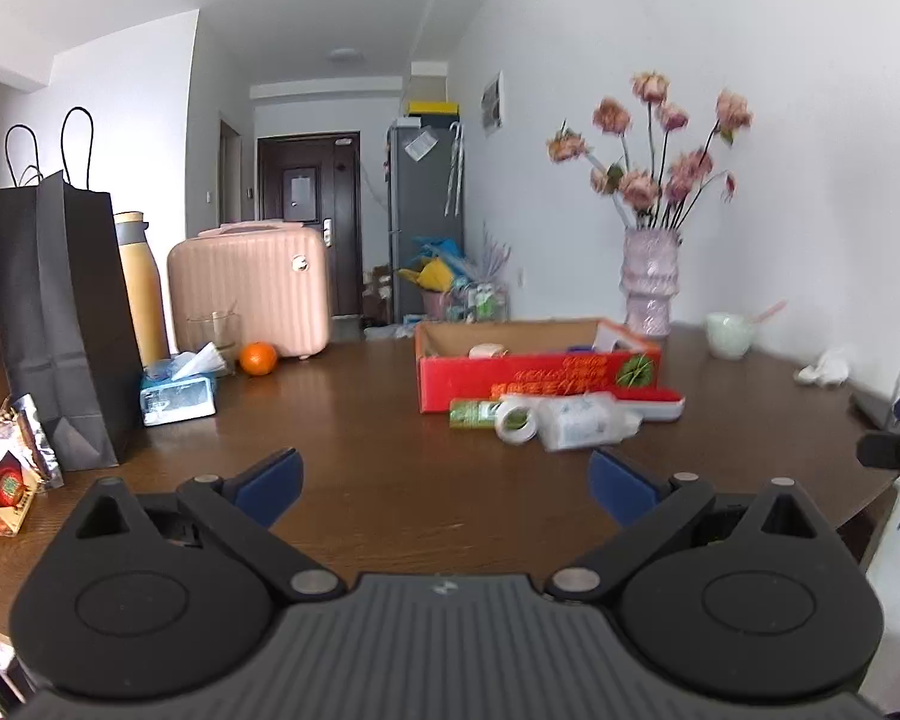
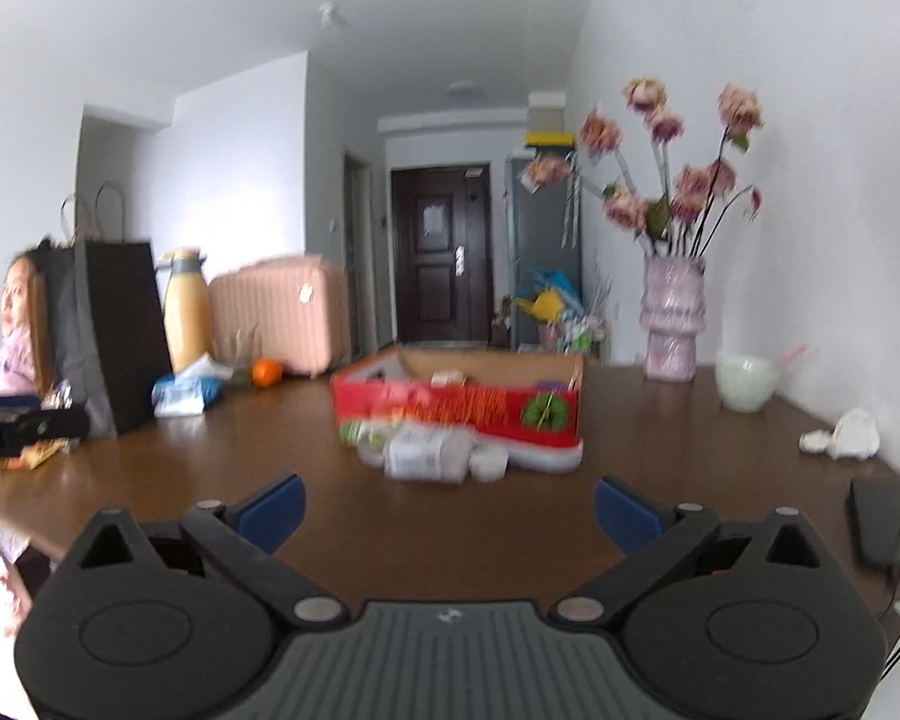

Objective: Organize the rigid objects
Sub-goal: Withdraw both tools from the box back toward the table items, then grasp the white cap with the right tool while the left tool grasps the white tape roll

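A red cardboard box (image 1: pixel 537 375) (image 2: pixel 459 411) with an open top stands in the middle of the brown table (image 1: pixel 360 438) (image 2: pixel 660 456). In front of it lie a green tube (image 1: pixel 473 413), a white tape roll (image 1: pixel 516 420), a white plastic bottle (image 1: pixel 585 422) (image 2: pixel 429 453) and a long red and white item (image 1: pixel 654 405). My left gripper (image 1: pixel 444 483) is open and holds nothing, well short of these things. My right gripper (image 2: pixel 447 507) is also open and holds nothing, at a similar distance from them. The right wrist view is blurred.
On the left stand a black paper bag (image 1: pixel 60 312) (image 2: pixel 120 330), a yellow bottle (image 1: pixel 141 288), a pink case (image 1: pixel 252 291), a tissue pack (image 1: pixel 177 393) and an orange (image 1: pixel 258 358). A vase of flowers (image 1: pixel 648 282) (image 2: pixel 673 315) and a bowl (image 1: pixel 731 333) stand at the right. A person (image 2: pixel 12 336) sits at left.
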### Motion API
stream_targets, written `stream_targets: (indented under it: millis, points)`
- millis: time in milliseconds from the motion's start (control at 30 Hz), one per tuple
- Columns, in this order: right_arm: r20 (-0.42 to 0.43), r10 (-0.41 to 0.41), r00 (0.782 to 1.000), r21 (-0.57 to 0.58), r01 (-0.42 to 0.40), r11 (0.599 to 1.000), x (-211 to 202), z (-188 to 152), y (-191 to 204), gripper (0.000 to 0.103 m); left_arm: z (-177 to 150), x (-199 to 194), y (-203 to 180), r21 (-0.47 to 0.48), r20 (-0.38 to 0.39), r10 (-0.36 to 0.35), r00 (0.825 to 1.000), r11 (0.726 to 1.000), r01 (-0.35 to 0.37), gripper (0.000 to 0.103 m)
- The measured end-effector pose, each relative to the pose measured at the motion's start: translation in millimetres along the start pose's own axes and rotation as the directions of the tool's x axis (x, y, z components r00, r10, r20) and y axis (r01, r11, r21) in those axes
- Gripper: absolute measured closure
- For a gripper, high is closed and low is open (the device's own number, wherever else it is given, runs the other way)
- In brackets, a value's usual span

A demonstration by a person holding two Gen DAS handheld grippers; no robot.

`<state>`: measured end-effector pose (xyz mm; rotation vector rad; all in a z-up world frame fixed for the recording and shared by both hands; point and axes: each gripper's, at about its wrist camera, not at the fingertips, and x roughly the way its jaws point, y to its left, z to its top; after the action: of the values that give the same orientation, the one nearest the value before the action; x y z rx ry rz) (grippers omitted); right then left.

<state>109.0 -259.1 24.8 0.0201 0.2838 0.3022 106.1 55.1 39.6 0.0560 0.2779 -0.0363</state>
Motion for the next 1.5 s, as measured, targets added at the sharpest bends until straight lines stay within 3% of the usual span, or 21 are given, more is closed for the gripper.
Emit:
stream_targets:
  millis: [100, 267, 433, 600, 733, 967, 1100, 1200, 1267, 1400, 1500]
  points:
    - [-0.034, -0.001, 0.999, -0.035, -0.001, 0.999, 9.7, -9.8, 1.9, 0.000, -3.1, 8.3, 3.5, -0.015, -0.017, 0.016, 1.000, 1.000, -0.016, 0.000]
    - [-0.036, 0.020, 0.999, 0.019, -0.020, 1.000, 25.7, -18.3, -3.9, 0.000, -8.4, 28.4, 1.2, -0.009, -0.057, 0.037, 0.998, 0.999, -0.037, 0.000]
    - [-0.093, 0.012, 0.996, 0.008, -0.012, 1.000, 51.9, -24.6, -11.1, 0.000, -13.0, 61.2, -2.9, -0.008, -0.102, 0.036, 0.994, 0.999, -0.037, 0.000]
    - [-0.141, -0.030, 0.990, 0.027, 0.035, 0.999, 82.7, -19.9, -25.5, 0.003, -6.1, 110.5, -8.0, -0.020, -0.172, 0.006, 0.985, 1.000, -0.010, 0.000]
    - [-0.193, -0.038, 0.980, 0.044, 0.047, 0.998, 119.2, -8.2, -38.7, 0.014, 11.0, 148.9, -13.8, -0.036, -0.165, -0.038, 0.986, 0.999, 0.032, 0.000]
    - [-0.222, -0.029, 0.975, 0.051, 0.041, 0.998, 196.1, 19.4, -57.0, 0.019, 31.9, 227.5, -20.3, -0.129, -0.178, -0.089, 0.980, 0.989, 0.066, 0.001]
    - [-0.273, -0.022, 0.962, 0.008, 0.026, 1.000, 243.9, 27.1, -63.5, 0.024, 35.5, 272.2, -22.3, -0.170, -0.215, -0.115, 0.970, 0.982, 0.079, 0.013]
    - [-0.321, -0.011, 0.947, -0.016, 0.007, 1.000, 276.9, 27.0, -66.0, 0.027, 35.2, 304.0, -19.7, -0.227, -0.262, -0.170, 0.950, 0.968, 0.110, 0.021]
    - [-0.342, -0.004, 0.940, -0.031, -0.007, 1.000, 296.8, 25.8, -65.7, 0.034, 31.7, 324.6, -15.9, -0.284, -0.304, -0.189, 0.934, 0.954, 0.101, 0.033]
    - [-0.371, 0.009, 0.929, -0.068, -0.037, 0.997, 325.7, 21.5, -61.8, 0.042, 25.1, 349.1, -13.4, -0.367, -0.327, -0.237, 0.915, 0.924, 0.108, 0.039]
    - [-0.384, 0.027, 0.923, -0.063, -0.056, 0.996, 335.7, 19.5, -59.4, 0.045, 21.0, 353.8, -22.4, -0.328, -0.342, -0.234, 0.910, 0.937, 0.118, 0.046]
